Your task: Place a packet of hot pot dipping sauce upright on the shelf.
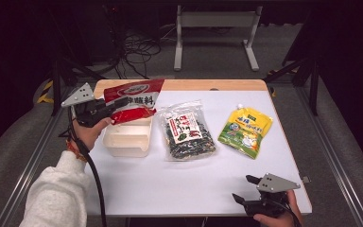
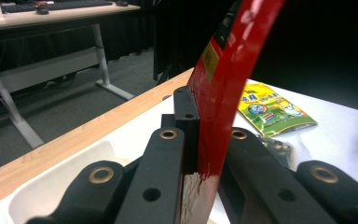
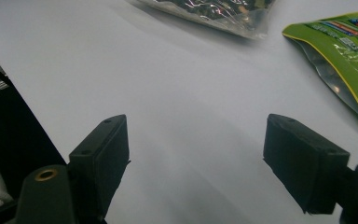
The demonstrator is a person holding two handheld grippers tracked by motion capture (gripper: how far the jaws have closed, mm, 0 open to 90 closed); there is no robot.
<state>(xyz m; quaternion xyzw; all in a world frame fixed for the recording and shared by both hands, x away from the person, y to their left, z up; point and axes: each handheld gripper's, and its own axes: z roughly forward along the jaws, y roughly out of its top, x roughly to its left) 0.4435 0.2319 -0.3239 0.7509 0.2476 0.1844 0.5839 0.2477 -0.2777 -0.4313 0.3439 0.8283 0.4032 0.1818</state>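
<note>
My left gripper (image 1: 120, 102) is shut on the edge of a red snack packet (image 1: 134, 99) and holds it in the air above a white plastic bin (image 1: 127, 141) at the table's left. In the left gripper view the red packet (image 2: 233, 60) stands edge-on, pinched between the jaws, with the bin (image 2: 51, 182) below. At the front right of the table my right gripper (image 1: 246, 189) is open and holds nothing. Bare white table lies between its fingers (image 3: 102, 154).
A clear packet of dark dried food (image 1: 187, 130) lies at the table's middle. A green and yellow pouch (image 1: 246, 130) lies to its right, close to the right gripper's far side (image 3: 349, 51). The white table (image 1: 179, 179) has a wooden far edge; a metal frame stands on the floor beyond.
</note>
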